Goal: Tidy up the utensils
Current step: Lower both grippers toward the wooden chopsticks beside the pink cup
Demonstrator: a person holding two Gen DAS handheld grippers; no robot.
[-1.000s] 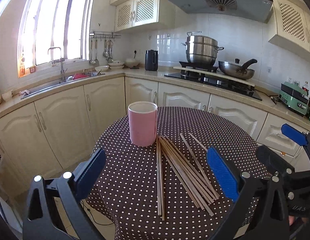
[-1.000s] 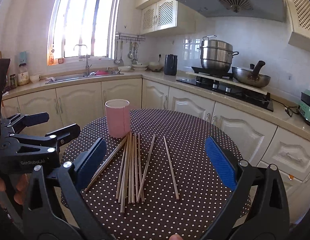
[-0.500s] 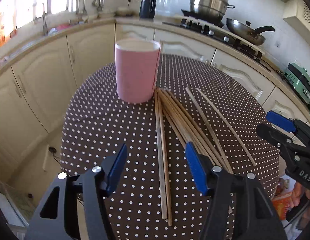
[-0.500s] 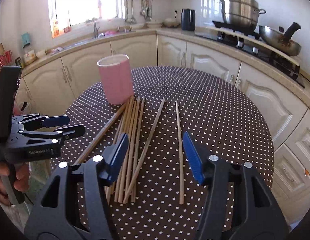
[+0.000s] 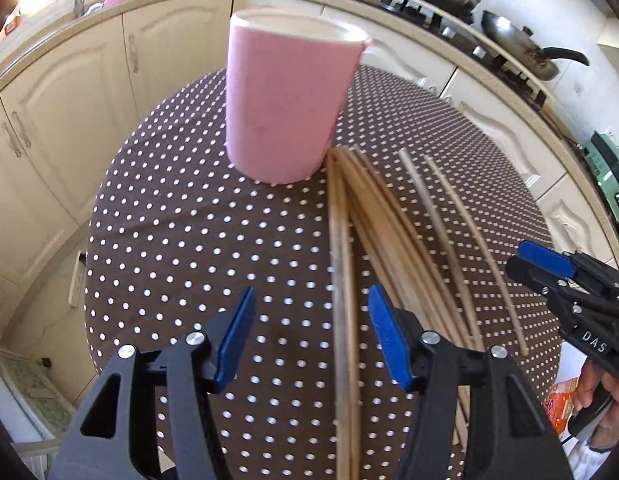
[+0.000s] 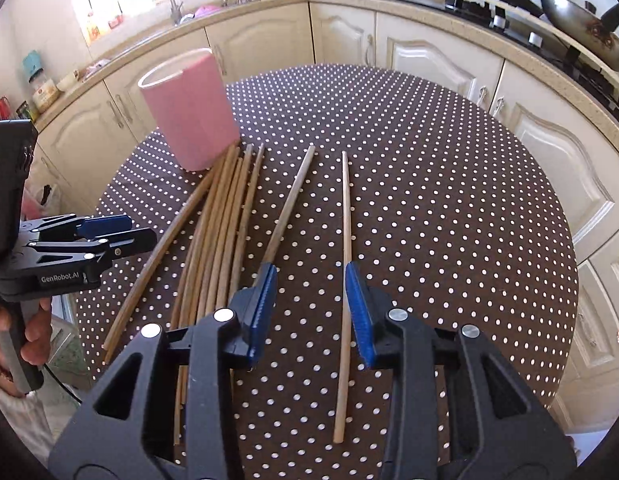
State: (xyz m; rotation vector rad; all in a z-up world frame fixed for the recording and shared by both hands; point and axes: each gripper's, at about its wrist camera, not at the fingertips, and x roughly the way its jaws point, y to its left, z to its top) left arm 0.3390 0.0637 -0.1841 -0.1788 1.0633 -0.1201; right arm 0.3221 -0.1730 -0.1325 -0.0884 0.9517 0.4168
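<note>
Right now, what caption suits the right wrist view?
Right gripper, closing, straddles a lone chopstick beside a pink cup.

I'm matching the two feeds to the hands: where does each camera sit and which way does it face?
Left wrist: on the left gripper, looking down at chopsticks and pink cup; right gripper and a hand show at right.
Right wrist: on the right gripper, jaws closing around a lone chopstick; left gripper at left.
Shared: cup, chopsticks, dotted table.
</note>
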